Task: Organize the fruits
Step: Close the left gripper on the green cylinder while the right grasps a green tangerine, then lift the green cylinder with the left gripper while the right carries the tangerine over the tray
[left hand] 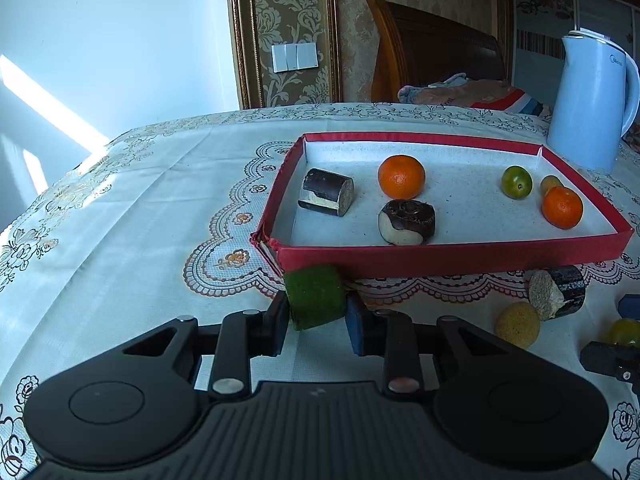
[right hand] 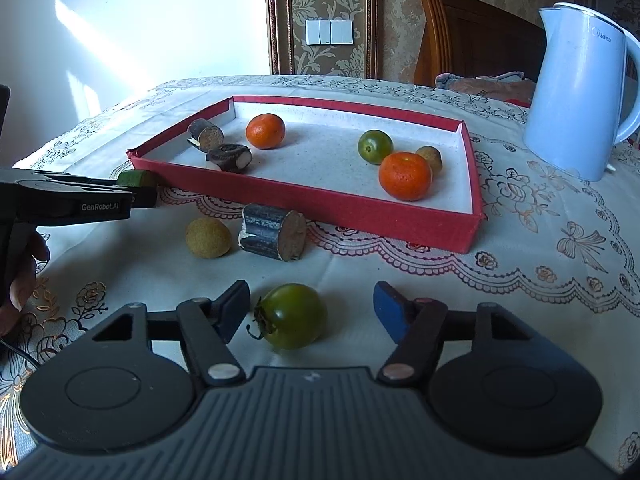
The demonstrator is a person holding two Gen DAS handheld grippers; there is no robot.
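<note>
Closest to you is the green tomato [right hand: 290, 316], sitting on the worktop [right hand: 520, 280] between the spread fingers of your right claw [right hand: 310, 306], so that one's released and lined up for a grab. Your left claw [left hand: 316, 322] is clenched on a green chunk [left hand: 316, 298] right at the red tray [left hand: 460, 258] wall, probably for lifting over. Tray count: two oranges, one green tomato, one longan, two dark cane pieces. Outside: one longan [right hand: 208, 237], one cane piece [right hand: 274, 237].
</note>
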